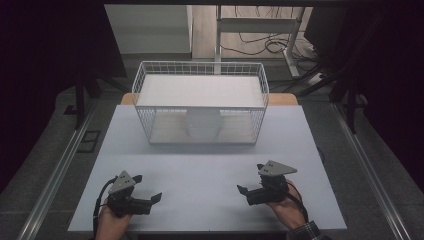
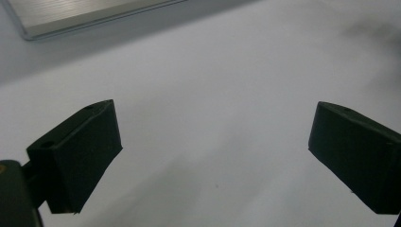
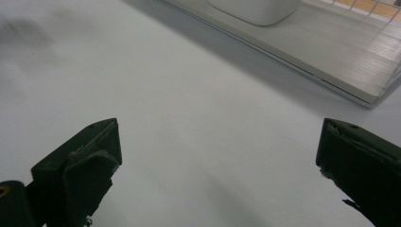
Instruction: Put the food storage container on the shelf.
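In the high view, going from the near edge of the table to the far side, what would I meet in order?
The person's hands with the left gripper and the right gripper, level with each other → bare white table top → white wire basket, with a white container inside it → floor with cables beyond.

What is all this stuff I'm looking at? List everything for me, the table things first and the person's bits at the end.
table: one, pale grey-white top, centre of the high view.
wire basket: one, white, two-level with a flat white shelf on top, at the table's far side.
round container: one, white, on the basket's lower level, under the shelf.
cables: several, dark, on the floor beyond the table.
left gripper: one, black with a grey plate, near left of the table, jaws apart, empty.
right gripper: one, black with a grey plate, near right, jaws apart, empty.
hands: two, each holding a gripper at the near edge.
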Available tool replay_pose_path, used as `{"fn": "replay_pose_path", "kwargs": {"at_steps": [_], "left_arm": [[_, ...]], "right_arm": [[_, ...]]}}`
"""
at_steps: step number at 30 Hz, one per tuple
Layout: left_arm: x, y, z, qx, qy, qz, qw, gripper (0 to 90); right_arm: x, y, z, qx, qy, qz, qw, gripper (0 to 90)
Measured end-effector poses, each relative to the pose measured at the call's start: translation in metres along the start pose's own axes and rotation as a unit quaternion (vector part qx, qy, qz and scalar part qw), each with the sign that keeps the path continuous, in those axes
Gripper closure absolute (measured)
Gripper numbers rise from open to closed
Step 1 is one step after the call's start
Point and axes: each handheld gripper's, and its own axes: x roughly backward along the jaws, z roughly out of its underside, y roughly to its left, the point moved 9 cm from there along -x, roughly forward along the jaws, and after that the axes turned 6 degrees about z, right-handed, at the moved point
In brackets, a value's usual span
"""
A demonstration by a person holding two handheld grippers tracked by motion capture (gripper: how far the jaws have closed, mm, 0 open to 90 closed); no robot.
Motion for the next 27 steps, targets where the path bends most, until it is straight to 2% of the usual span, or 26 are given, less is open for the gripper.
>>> {"fn": "replay_pose_path", "kwargs": {"at_steps": [13,18,27], "left_arm": [[0.018,0.007,0.005,0.005,-0.023,-0.024,0.9994,2.1],[0.024,0.011,0.009,0.006,-0.028,-0.032,0.9991,1.7],[0.035,0.015,0.015,0.016,-0.035,-0.041,0.9984,1.3]], "right_arm": [[0.022,-0.017,0.018,-0.027,-0.001,0.026,0.9993,0.0],[0.032,-0.024,0.026,-0.033,-0.001,0.047,0.9984,0.0],[0.048,-0.036,0.043,-0.057,0.004,0.066,0.9961,0.0]]}}
